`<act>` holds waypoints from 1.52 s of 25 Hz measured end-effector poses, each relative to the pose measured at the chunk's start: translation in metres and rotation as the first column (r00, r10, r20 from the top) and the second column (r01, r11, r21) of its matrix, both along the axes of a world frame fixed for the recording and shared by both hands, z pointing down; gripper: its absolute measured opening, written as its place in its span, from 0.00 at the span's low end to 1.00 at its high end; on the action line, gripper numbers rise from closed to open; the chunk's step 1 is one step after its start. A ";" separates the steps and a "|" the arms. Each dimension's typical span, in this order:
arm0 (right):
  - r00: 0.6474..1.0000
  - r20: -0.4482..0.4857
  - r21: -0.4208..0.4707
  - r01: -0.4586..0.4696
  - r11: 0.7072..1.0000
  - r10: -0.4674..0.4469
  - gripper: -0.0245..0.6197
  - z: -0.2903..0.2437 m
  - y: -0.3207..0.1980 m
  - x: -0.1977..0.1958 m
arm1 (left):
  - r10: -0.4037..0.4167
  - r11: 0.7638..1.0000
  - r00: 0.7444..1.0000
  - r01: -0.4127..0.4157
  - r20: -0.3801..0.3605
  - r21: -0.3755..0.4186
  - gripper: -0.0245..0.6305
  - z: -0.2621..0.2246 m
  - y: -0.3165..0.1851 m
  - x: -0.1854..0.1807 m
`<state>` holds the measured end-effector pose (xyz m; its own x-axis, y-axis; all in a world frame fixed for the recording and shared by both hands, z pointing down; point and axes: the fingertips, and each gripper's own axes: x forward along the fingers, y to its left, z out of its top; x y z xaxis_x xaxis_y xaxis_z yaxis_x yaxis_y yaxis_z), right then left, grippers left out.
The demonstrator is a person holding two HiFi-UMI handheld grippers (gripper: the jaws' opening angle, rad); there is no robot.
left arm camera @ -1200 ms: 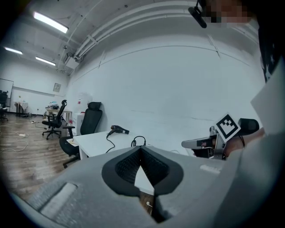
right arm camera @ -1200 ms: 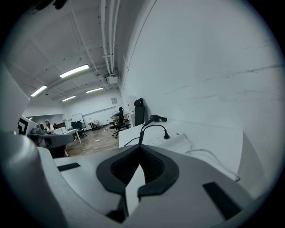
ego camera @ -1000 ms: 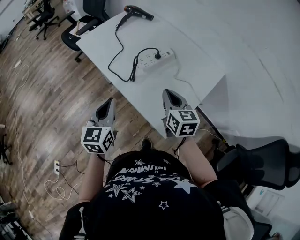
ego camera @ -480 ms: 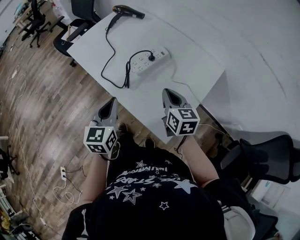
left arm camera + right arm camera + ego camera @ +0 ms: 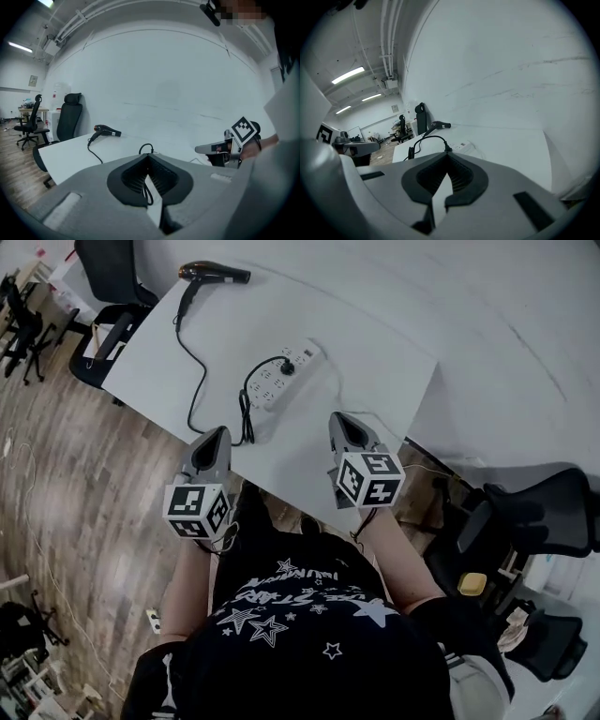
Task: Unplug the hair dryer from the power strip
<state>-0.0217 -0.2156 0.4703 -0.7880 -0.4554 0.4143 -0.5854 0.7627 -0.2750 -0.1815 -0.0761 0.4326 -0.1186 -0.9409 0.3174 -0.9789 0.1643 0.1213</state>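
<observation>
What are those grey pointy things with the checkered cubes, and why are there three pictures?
A person holds a pinching tool in each hand: the left gripper and the right gripper. The cubes are part of them. One picture comes from a camera on the person's head, looking down. The other two come from cameras riding on the grippers. On the white table lie a black hair dryer and a white power strip, with the dryer's plug in it. Both grippers are shut and hold nothing.
</observation>
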 end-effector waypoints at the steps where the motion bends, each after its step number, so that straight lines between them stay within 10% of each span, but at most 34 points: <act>1: 1.000 0.003 0.000 -0.021 1.000 0.021 0.05 -0.002 -0.003 -0.005 | 0.020 1.000 1.000 -0.020 -0.003 -0.001 0.05 0.000 -0.007 -0.007; 17: 0.960 -0.022 0.008 -0.278 0.961 0.278 0.05 -0.006 -0.026 -0.043 | 0.333 0.942 0.943 -0.333 0.001 -0.051 0.05 0.015 -0.089 -0.078; 26: 0.901 -0.059 -0.028 -0.431 0.902 0.429 0.05 0.013 -0.025 -0.041 | 0.564 0.815 0.824 -0.566 -0.060 -0.122 0.05 0.051 -0.125 -0.073; 38: 0.898 -0.113 -0.048 -0.432 0.901 0.425 0.05 0.030 -0.046 -0.074 | 0.687 0.687 0.711 -0.703 -0.151 -0.186 0.05 0.093 -0.155 -0.059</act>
<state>-0.0960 -0.2620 0.5007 -0.4777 -0.7065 0.5221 -0.8775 0.4130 -0.2439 -0.2408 -0.2315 0.5254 0.5694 -0.6519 0.5009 -0.8144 -0.5304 0.2355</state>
